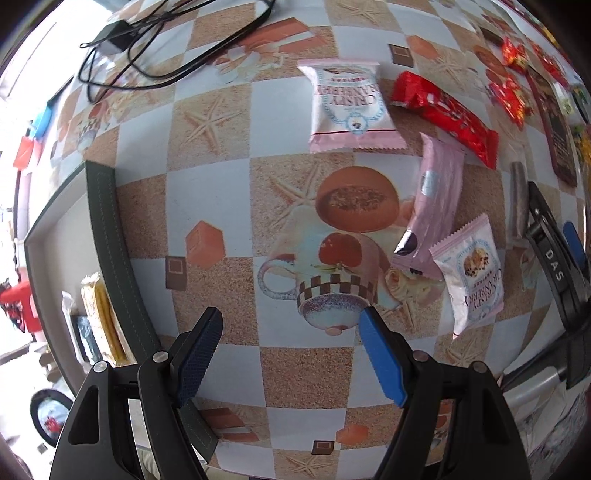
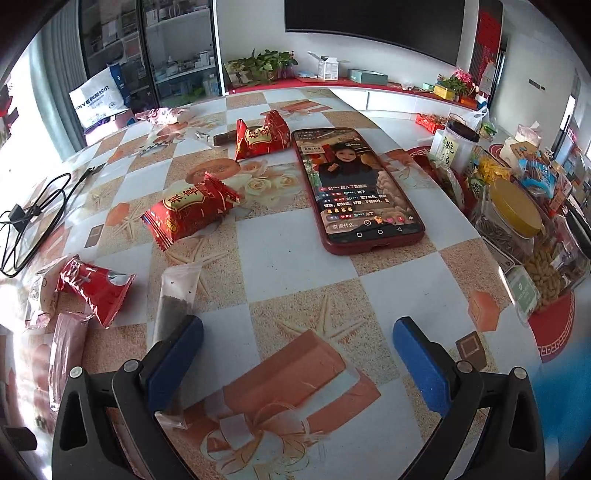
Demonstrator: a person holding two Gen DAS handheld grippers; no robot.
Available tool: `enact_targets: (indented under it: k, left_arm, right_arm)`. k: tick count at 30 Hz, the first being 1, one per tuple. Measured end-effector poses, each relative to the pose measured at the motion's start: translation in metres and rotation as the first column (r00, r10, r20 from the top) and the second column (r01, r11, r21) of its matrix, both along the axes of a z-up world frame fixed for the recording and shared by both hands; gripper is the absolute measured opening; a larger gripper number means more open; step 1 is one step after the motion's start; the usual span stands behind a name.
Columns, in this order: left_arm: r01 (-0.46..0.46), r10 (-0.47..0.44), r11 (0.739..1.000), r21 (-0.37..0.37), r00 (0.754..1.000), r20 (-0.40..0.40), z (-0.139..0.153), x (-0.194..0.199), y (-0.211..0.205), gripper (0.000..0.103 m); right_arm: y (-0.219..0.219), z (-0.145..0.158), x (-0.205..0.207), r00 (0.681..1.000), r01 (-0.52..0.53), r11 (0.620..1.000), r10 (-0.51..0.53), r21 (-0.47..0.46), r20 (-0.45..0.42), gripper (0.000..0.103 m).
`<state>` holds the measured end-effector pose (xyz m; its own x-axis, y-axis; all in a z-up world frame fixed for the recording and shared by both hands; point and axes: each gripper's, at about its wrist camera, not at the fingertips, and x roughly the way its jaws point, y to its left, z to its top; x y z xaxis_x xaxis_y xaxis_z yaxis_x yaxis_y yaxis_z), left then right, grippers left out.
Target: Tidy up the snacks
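I see a red phone [image 2: 356,188], screen lit, flat on the patterned table [image 2: 295,258] toward its far edge; black cables [image 2: 33,218] with an adapter [image 1: 112,35] lie near the left edge.

On the table [image 2: 295,258], the phone [image 2: 354,188] is the landmark. Left of it lie two snack packets [image 2: 192,214], one nearer [image 2: 260,138] its far end. Jars [image 2: 513,218] stand to its right. A cable [image 2: 33,218] lies far left.

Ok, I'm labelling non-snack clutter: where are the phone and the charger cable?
phone [image 2: 356,188], right wrist view, middle of its lit screen.
charger cable [image 1: 159,72], left wrist view, on the looped black wire.
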<state>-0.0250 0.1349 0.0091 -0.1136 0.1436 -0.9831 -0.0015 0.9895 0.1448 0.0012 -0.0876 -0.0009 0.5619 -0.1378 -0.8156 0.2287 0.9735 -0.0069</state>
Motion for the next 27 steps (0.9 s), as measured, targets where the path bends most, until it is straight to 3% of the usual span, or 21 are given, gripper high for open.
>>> enact_targets:
  k: [5,18,27]
  left_arm:
    - [-0.078,0.078,0.997,0.024,0.997,-0.008,-0.003,-0.018,0.002,0.079]
    - [-0.174,0.178,0.982,0.075,0.982,-0.054,-0.012,-0.084,-0.016,0.079]
    - [-0.195,0.201,0.977,0.091,0.978,-0.064,-0.018,-0.086,-0.007,0.079]
  right_arm:
    - [0.000,0.000,0.000,1.000,0.001,1.000,-0.001,0.000,0.000,0.103]
    - [0.000,0.000,0.000,1.000,0.002,1.000,-0.002,0.000,0.000,0.103]
    - [0.000,0.000,0.000,1.000,0.002,1.000,-0.002,0.000,0.000,0.103]
